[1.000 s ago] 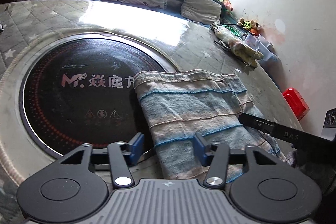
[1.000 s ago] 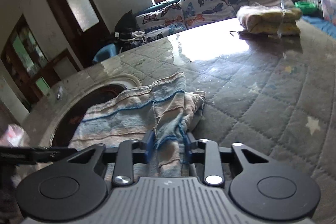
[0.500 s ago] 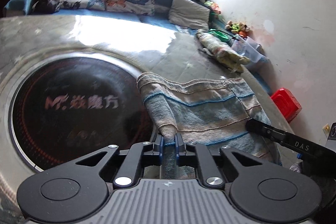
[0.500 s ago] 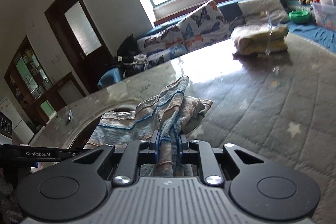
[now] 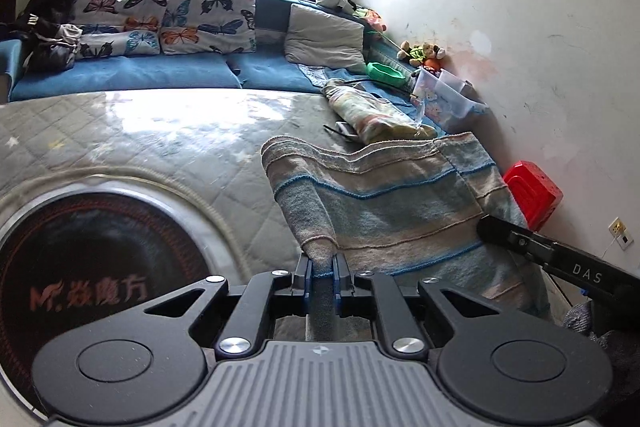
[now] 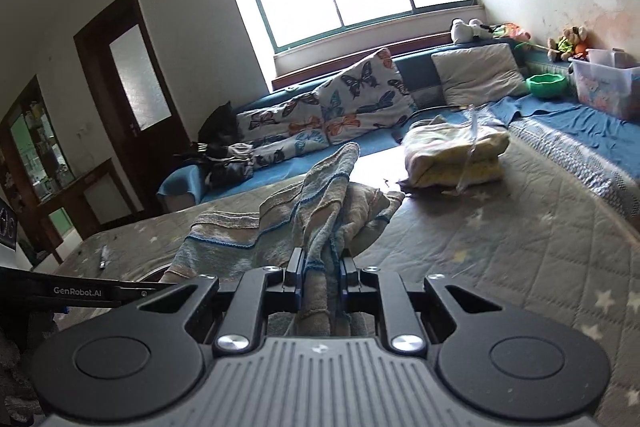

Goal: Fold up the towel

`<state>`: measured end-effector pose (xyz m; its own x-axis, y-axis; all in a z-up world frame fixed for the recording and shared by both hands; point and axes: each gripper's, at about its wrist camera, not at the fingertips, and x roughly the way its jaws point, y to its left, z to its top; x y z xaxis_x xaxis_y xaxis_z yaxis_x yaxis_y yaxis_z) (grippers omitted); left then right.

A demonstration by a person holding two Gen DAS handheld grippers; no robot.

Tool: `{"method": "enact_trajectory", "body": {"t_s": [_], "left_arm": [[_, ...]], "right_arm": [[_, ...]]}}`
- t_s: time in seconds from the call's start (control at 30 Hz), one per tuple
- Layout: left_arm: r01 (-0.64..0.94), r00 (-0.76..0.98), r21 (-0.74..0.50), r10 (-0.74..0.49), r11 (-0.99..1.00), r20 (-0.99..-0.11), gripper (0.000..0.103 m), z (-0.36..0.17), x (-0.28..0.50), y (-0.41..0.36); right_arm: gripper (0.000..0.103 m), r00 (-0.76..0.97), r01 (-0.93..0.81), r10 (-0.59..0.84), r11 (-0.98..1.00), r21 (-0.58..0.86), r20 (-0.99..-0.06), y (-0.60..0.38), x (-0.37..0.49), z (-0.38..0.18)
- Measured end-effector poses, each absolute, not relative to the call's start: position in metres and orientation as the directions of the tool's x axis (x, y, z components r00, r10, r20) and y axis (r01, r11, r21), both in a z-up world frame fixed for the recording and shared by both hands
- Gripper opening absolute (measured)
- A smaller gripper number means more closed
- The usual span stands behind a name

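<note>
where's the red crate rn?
Left wrist view, far right: the red crate sits by the white wall, beyond the towel and past the table edge.

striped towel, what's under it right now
The striped towel lies over the quilted table cover, with its near edge lifted by both grippers. Whatever sits beneath the draped middle is hidden.

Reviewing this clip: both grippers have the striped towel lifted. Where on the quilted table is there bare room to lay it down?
Bare quilted cover lies right of the striped towel, short of the yellow bundle. More bare quilt spans between the black round panel and the sofa. It is crowded by the bundle and under the towel.
</note>
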<state>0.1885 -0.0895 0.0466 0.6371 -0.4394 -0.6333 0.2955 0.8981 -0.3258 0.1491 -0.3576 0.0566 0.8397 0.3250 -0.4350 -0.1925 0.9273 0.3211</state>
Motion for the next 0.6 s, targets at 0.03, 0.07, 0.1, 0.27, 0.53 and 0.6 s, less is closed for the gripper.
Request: {"method": "enact_trajectory", "body": {"t_s": [0.03,0.07,0.1,0.27,0.53,0.6], "left_arm": [[0.299,0.636,-0.323,-0.44,0.898,-0.634,0.011,0.048,0.192,-0.094],[0.303,0.635,-0.32,-0.44,0.898,-0.635,0.011,0.049,0.195,-0.098],[0.306,0.634,-0.317,-0.441,0.898,-0.635,0.011,0.05,0.198,-0.102],[0.309,0.614,-0.311,-0.438,0.899,-0.657,0.011,0.043,0.209,-0.112],[0.305,0.577,-0.313,-0.436,0.9,-0.691,0.011,0.031,0.222,-0.124],[0.303,0.568,-0.313,-0.434,0.9,-0.699,0.011,0.027,0.225,-0.125]], "right_arm": [[0.015,0.841,-0.187,0.319,0.929,0.319,-0.437,-0.36,0.152,0.056],[0.015,0.841,-0.182,0.314,0.931,0.318,-0.44,-0.362,0.154,0.056],[0.015,0.841,-0.177,0.31,0.932,0.317,-0.443,-0.365,0.156,0.055],[0.015,0.836,-0.157,0.292,0.938,0.308,-0.465,-0.373,0.164,0.047],[0.015,0.821,-0.131,0.274,0.944,0.302,-0.501,-0.381,0.173,0.032],[0.015,0.818,-0.125,0.271,0.945,0.302,-0.508,-0.383,0.175,0.03]]}}
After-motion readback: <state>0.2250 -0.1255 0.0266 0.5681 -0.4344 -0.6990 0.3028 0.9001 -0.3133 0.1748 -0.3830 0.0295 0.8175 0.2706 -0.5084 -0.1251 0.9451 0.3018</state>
